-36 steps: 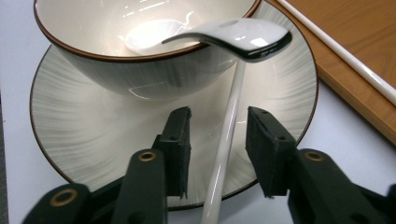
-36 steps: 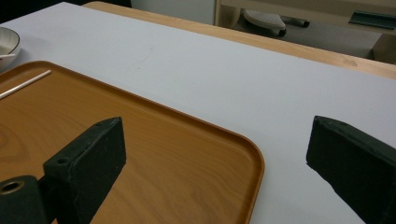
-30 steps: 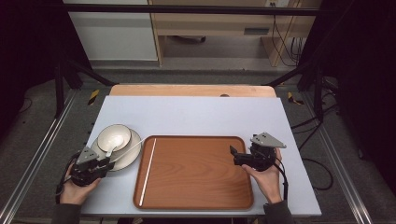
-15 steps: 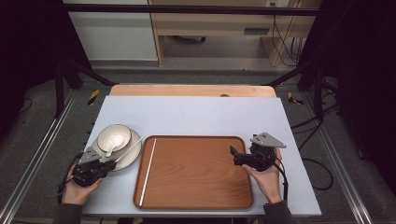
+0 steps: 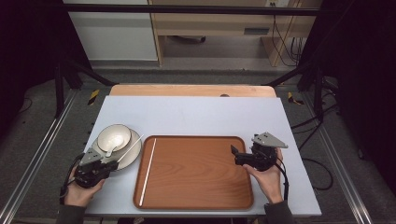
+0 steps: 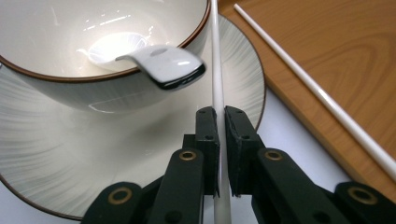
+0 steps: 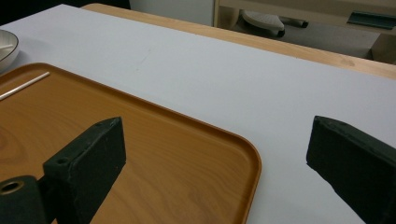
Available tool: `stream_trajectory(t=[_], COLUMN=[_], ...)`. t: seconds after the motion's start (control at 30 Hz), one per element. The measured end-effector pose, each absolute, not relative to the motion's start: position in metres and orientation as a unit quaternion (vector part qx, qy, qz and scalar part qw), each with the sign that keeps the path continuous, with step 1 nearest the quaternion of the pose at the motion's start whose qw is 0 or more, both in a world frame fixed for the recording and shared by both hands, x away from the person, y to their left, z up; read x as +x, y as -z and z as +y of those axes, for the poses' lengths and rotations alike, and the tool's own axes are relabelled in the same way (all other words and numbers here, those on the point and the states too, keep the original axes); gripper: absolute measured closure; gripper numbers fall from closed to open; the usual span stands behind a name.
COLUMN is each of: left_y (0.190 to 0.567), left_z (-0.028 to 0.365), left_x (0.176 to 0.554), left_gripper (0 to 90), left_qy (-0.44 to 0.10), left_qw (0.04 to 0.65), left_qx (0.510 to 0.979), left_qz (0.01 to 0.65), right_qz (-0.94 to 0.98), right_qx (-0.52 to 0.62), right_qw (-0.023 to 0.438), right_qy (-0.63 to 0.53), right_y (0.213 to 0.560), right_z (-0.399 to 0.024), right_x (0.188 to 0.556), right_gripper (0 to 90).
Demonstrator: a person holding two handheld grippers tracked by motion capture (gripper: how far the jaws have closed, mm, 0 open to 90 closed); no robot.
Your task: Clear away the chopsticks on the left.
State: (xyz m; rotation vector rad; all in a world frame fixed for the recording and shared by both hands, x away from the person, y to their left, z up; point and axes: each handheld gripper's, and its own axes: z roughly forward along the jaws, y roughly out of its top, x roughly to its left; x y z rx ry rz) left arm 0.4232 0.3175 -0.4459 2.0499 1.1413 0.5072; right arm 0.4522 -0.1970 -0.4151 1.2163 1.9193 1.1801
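A white chopstick (image 6: 217,70) lies across the rim of a pale plate (image 6: 70,154) beside the bowl (image 6: 70,28), which holds a white spoon (image 6: 159,63). My left gripper (image 6: 221,116) has just been closing and is shut on this chopstick. From above, the left gripper (image 5: 109,164) sits at the plate's near edge (image 5: 133,158). A second white chopstick (image 5: 148,172) lies along the left side of the brown tray (image 5: 201,177). My right gripper (image 5: 233,154) hovers open over the tray's right edge, with nothing between its jaws (image 7: 217,135).
The tray lies in the middle of the grey tabletop (image 5: 196,114), with a wooden strip (image 5: 191,90) along its far edge. Dark frame posts stand at both sides. The plate and bowl (image 5: 114,137) sit just left of the tray.
The left gripper's jaws have drawn together onto the chopstick on the plate, and that hand has shifted slightly. The right hand and gripper have stayed put.
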Motion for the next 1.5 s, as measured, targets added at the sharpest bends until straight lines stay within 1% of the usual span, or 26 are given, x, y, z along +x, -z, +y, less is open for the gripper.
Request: stream_trajectory(t=[0.33, 0.87, 0.9, 1.07, 1.17, 1.3, 1.4, 1.5], left_y=[0.437, 0.428, 0.428, 0.422, 0.419, 0.417, 0.416, 0.417], left_z=[0.292, 0.246, 0.242, 0.229, 0.222, 0.212, 0.206, 0.203], left_x=[0.413, 0.396, 0.395, 0.394, 0.397, 0.401, 0.404, 0.403], left_gripper=[84.2, 84.2, 84.2, 84.2, 84.2, 84.2, 84.2, 84.2], left_qy=[-0.207, -0.237, -0.239, -0.255, -0.251, -0.253, -0.245, -0.243], left_qw=[0.374, 0.388, 0.394, 0.390, 0.399, 0.399, 0.403, 0.421], left_qx=[0.792, 0.769, 0.762, 0.757, 0.744, 0.737, 0.732, 0.708], left_qz=[0.436, 0.449, 0.455, 0.459, 0.473, 0.483, 0.492, 0.511], right_qz=[0.715, 0.714, 0.715, 0.716, 0.713, 0.708, 0.706, 0.706], right_qx=[0.457, 0.459, 0.457, 0.456, 0.458, 0.461, 0.462, 0.461], right_qw=[0.286, 0.289, 0.290, 0.292, 0.290, 0.291, 0.290, 0.290], right_qy=[-0.445, -0.443, -0.441, -0.441, -0.444, -0.449, -0.452, -0.452], right_y=[0.414, 0.414, 0.414, 0.415, 0.413, 0.411, 0.410, 0.410], right_z=[-0.200, -0.200, -0.199, -0.198, -0.199, -0.201, -0.202, -0.202], right_x=[0.451, 0.452, 0.452, 0.453, 0.452, 0.451, 0.450, 0.450], right_gripper=[4.8, 4.8, 4.8, 4.7, 4.6, 4.6, 4.6, 4.6])
